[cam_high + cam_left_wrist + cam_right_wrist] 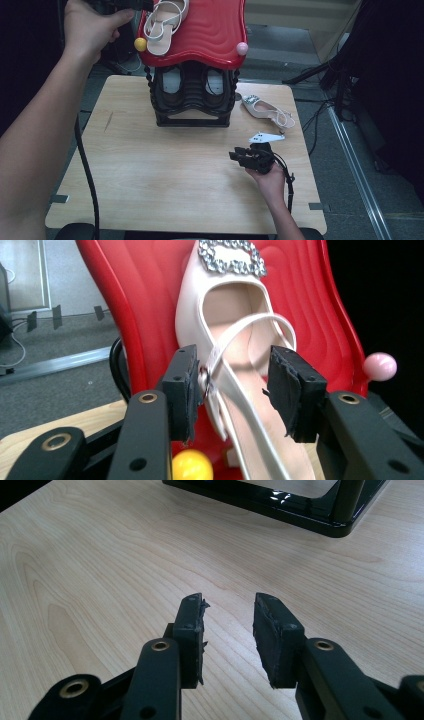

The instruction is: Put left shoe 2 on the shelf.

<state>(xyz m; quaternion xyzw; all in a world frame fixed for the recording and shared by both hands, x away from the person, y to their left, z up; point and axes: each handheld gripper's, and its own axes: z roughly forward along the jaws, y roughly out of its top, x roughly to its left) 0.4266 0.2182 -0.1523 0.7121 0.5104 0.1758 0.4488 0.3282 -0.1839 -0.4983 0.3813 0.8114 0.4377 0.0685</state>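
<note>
**Left tool straddles the sandal heel on the red shelf**

The left tool (232, 390) has its jaws apart around the sandal's (235, 365) strapped heel, one pad touching the buckle. The sandal lies on the sloped red shelf (310, 305); a grip on the thin strap alone could let it slide off. The right tool (227, 630) rests open over the desk (100, 555).

A second white sandal (267, 111) is seen lying on the wooden table (150, 175), to the right of the black rack base (192, 97). A pink ball (242, 48) and a yellow ball (140, 44) are fixed at the shelf's near corners.
</note>
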